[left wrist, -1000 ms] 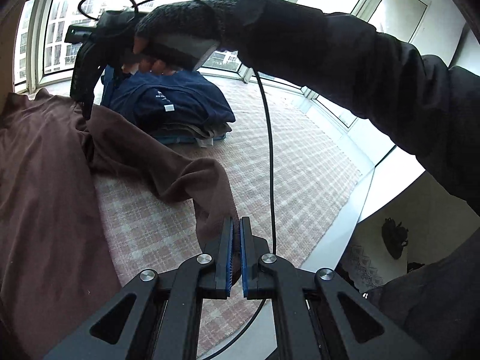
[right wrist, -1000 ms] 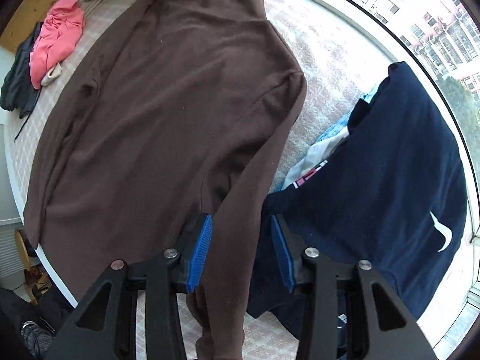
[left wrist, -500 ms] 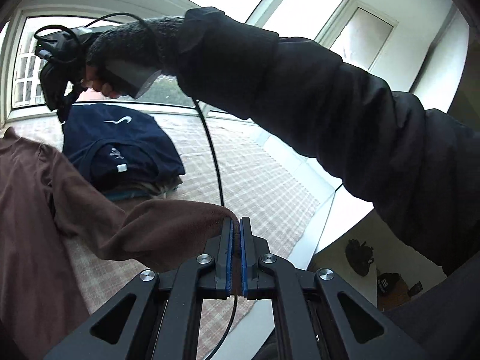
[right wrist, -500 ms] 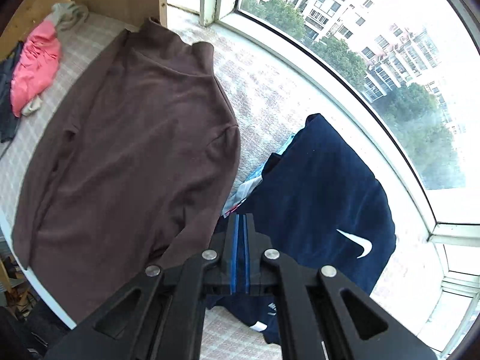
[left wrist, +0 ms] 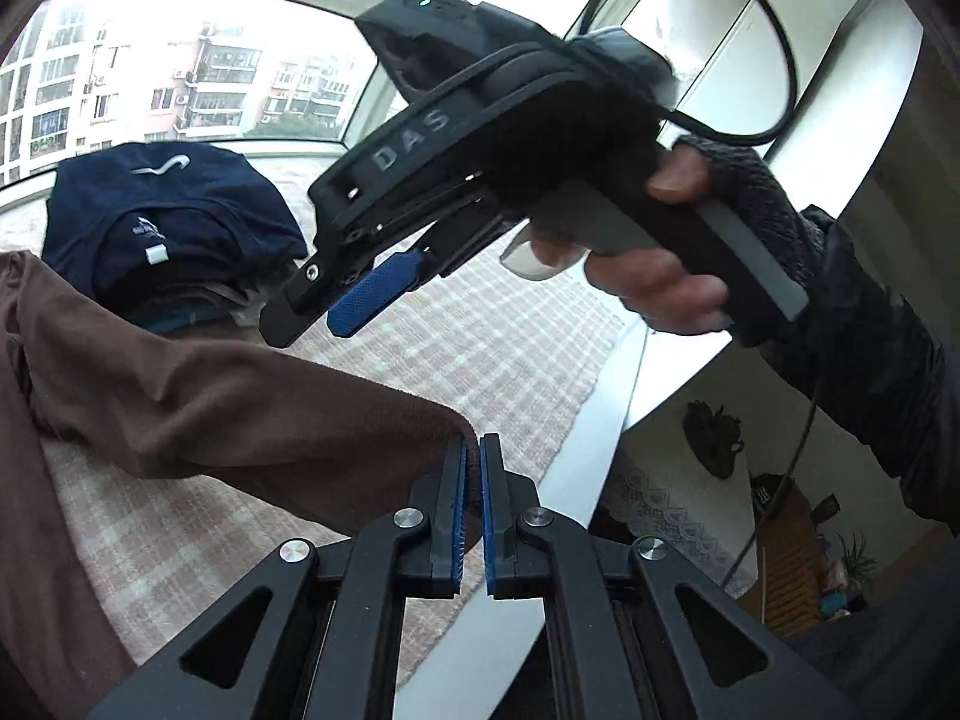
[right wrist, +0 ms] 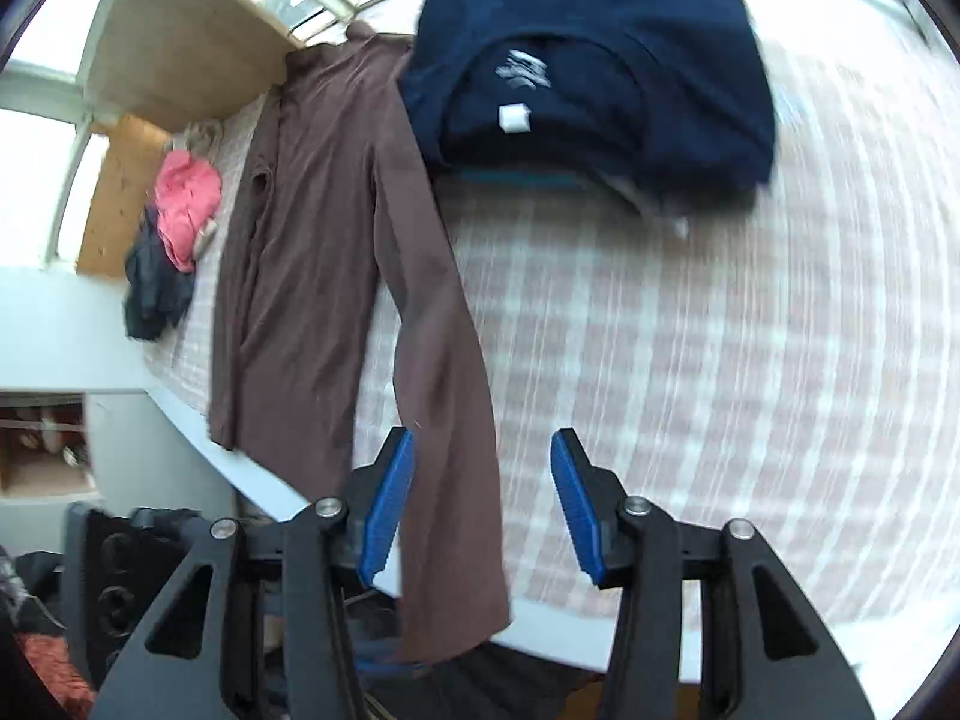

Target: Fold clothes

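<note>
Right wrist view: checked bed cover [right wrist: 690, 360] carries the brown long-sleeved top [right wrist: 312, 228], spread flat beside a folded navy pile [right wrist: 600, 60]. Left gripper [left wrist: 471, 516] pinches the top's sleeve cuff [left wrist: 420, 438], lifted. Right gripper [right wrist: 483, 504] is opening over that sleeve, pads clear of it.

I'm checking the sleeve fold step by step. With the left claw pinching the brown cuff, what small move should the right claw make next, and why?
Probably bring the right claw down onto the brown sleeve and close. Its jaws are opening with nothing gripped, the sleeve running below them, while the left claw is shut on the cuff.
</note>
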A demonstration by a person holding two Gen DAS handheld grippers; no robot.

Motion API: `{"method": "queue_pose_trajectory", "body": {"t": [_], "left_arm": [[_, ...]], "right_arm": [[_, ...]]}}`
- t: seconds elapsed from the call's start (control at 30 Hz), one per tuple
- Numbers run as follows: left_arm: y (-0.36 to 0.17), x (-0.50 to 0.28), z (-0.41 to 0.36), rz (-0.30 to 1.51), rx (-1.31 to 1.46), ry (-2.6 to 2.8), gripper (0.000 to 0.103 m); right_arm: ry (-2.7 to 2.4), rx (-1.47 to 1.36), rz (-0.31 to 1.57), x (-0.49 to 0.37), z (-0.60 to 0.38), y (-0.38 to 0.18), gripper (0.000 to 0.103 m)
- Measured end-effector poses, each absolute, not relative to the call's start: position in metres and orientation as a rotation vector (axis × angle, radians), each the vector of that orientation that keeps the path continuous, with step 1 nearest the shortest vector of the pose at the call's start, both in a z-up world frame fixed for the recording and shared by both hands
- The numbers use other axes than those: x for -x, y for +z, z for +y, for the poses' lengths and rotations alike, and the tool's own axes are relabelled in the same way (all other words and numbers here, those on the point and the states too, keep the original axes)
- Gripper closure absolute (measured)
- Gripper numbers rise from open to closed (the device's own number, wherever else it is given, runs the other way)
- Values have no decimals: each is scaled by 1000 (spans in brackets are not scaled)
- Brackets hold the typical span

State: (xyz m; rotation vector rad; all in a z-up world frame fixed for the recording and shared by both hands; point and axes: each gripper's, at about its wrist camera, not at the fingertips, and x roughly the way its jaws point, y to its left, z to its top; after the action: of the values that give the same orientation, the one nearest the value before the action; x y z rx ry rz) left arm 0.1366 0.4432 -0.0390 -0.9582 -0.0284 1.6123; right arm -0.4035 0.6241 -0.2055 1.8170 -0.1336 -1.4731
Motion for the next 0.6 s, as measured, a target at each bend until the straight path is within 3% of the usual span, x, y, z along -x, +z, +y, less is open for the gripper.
{"method": "queue_pose_trajectory", "body": {"t": [0.23, 0.37, 0.4, 0.43, 0.47, 0.6], "left_arm": [[-38, -150, 461, 9, 951, 1601, 99], [-24, -142, 462, -20, 907, 1642, 99], [-21, -141, 462, -28, 896, 1650, 99], [-17, -140, 461, -37, 885, 1659, 99], [-14, -138, 461, -47, 874, 1667, 99], [-2, -127, 460, -124, 858, 1697, 99]], "right_arm": [[-1433, -1788, -183, 410, 610, -218, 56], [-1428, -1796, 7, 416, 577, -225, 56], [-1403, -1803, 35, 417, 568, -228, 60], [-1382, -1797, 62, 417, 561, -229, 70], [-1380, -1793, 101, 418, 555, -227, 99], [-1453, -1739, 230, 433, 548, -195, 99]]}}
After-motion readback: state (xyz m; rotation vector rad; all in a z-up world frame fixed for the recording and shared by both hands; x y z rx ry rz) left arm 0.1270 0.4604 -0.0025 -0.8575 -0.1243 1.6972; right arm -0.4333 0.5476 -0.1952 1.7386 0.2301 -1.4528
